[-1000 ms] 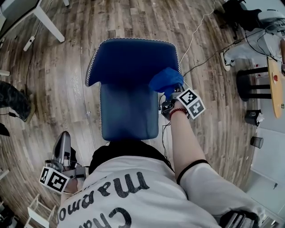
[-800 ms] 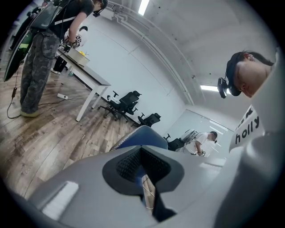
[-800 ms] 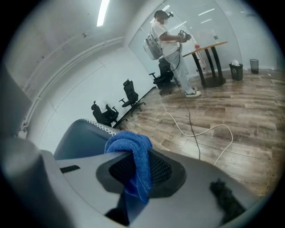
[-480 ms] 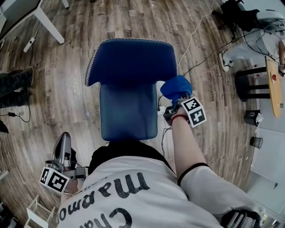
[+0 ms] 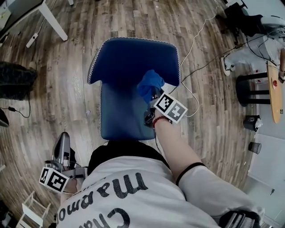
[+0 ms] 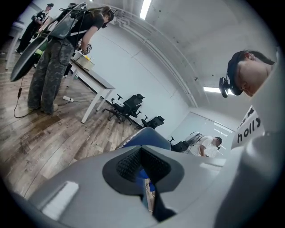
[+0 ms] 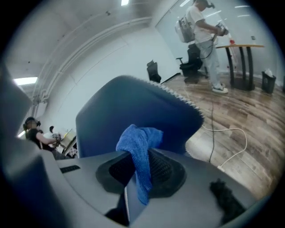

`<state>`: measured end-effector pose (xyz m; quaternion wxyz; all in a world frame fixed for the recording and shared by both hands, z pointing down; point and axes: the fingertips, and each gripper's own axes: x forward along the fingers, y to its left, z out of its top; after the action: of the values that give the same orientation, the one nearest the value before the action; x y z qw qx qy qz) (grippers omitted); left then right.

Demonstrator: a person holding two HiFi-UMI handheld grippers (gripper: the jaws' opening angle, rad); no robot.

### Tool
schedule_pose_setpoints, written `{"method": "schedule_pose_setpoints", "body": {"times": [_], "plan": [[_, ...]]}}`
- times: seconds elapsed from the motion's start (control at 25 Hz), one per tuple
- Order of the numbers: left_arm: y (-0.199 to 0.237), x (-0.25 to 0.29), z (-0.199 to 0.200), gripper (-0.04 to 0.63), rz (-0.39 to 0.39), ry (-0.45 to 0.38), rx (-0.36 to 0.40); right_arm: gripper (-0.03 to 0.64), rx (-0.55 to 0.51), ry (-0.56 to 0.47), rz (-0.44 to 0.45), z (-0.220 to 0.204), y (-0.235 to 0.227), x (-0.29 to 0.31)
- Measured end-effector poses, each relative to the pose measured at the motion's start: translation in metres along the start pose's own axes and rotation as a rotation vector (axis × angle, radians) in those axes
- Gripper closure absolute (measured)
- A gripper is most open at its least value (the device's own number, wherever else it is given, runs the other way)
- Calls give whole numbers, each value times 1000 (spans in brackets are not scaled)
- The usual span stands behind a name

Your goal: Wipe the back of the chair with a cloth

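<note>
The right gripper [image 5: 153,94] was clamped tight on a bunched blue cloth [image 5: 149,84], which rested on the blue padded chair [image 5: 129,58] near its right edge. The left gripper [image 5: 62,149] hung low beside the person, jaws together, holding nothing.

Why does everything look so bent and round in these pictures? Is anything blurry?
Head view: the wide lens bows the floorboards near the edges. Right gripper view: black rounded corners, the cloth sharp. Left gripper view: ceiling lights glare white.
</note>
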<state>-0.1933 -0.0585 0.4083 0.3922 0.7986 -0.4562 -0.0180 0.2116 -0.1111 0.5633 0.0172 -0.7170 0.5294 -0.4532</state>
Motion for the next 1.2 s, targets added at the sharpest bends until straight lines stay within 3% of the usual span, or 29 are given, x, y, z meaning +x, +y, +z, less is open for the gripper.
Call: {"method": "schedule_pose_setpoints", "body": {"times": [0.24, 0.48, 0.76, 1.0, 1.2], "plan": [[7, -28, 2, 588, 94, -65, -13, 541, -107, 263, 187, -72, 76, 26], [23, -58, 1, 588, 199, -126, -46, 540, -133, 411, 306, -118, 135, 45], [42, -100, 10, 588, 320, -247, -95, 540, -270, 432, 359, -122, 168, 67], [50, -120, -1, 588, 393, -248, -118, 540, -428, 424, 356, -120, 190, 96], [54, -121, -3, 588, 403, -243, -124, 540, -458, 428, 313, -107, 187, 121]]}}
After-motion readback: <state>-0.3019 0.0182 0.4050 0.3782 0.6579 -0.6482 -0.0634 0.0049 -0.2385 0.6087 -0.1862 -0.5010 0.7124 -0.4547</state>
